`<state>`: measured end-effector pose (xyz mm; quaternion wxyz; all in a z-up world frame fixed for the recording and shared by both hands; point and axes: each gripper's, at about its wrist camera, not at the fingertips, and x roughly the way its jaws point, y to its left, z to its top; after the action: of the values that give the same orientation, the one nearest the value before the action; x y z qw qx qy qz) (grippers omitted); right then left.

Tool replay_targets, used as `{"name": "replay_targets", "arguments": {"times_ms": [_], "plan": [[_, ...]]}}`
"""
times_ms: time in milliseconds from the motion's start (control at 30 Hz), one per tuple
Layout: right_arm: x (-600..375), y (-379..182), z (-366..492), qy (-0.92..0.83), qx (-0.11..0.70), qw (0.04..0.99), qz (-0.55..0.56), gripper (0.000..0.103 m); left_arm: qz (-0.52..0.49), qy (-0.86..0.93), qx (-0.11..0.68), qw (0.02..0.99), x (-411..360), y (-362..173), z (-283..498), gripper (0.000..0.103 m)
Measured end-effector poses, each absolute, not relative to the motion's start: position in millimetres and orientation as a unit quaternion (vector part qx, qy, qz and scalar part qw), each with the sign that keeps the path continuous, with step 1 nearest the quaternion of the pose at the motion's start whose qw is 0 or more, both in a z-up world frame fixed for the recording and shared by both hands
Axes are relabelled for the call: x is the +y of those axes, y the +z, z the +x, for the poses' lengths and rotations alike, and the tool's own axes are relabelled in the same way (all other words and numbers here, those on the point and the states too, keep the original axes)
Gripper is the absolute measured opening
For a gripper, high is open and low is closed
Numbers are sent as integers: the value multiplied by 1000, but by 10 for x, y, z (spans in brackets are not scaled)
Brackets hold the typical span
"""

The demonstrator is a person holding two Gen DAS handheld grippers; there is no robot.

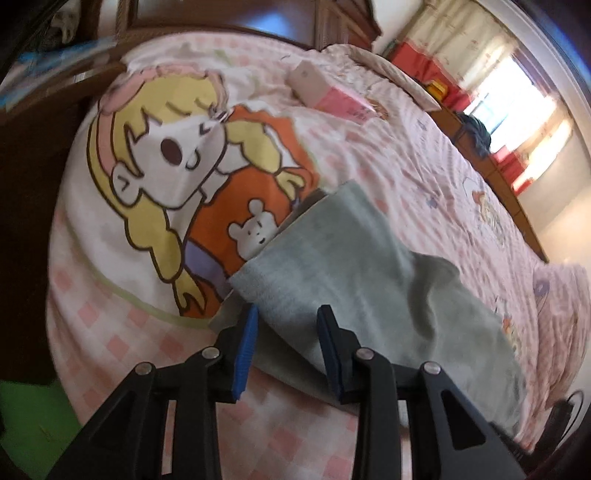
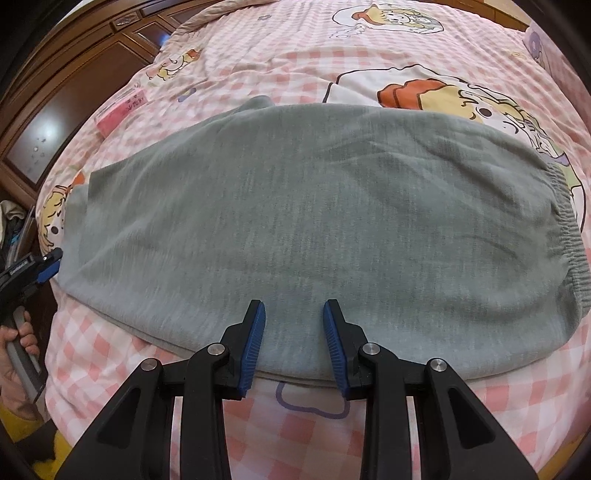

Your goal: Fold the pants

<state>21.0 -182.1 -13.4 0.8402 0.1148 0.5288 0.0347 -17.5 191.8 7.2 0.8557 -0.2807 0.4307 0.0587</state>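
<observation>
Right tongs, jaws wide and empty, over the near edge of the grey pants, which lie folded lengthwise on the bed. Left tongs, also wide, at the leg end. Risk: a shallow pinch lifts only the top layer, skewing the fold. Cuffs blurred; layers underneath hidden.

Setting: home bedroom. Evidence: wide bed under a pink checked cartoon-print quilt; dark wooden headboard; carved wooden wardrobe beside it; curtained window on the far wall.
</observation>
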Motion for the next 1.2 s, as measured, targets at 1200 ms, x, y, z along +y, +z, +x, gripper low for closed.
{"name": "replay_targets", "arguments": {"times_ms": [1200], "plan": [[-1814, -135, 183, 42, 524, 842, 121, 34, -361, 33, 402, 841, 1862, -30, -57, 7]]}}
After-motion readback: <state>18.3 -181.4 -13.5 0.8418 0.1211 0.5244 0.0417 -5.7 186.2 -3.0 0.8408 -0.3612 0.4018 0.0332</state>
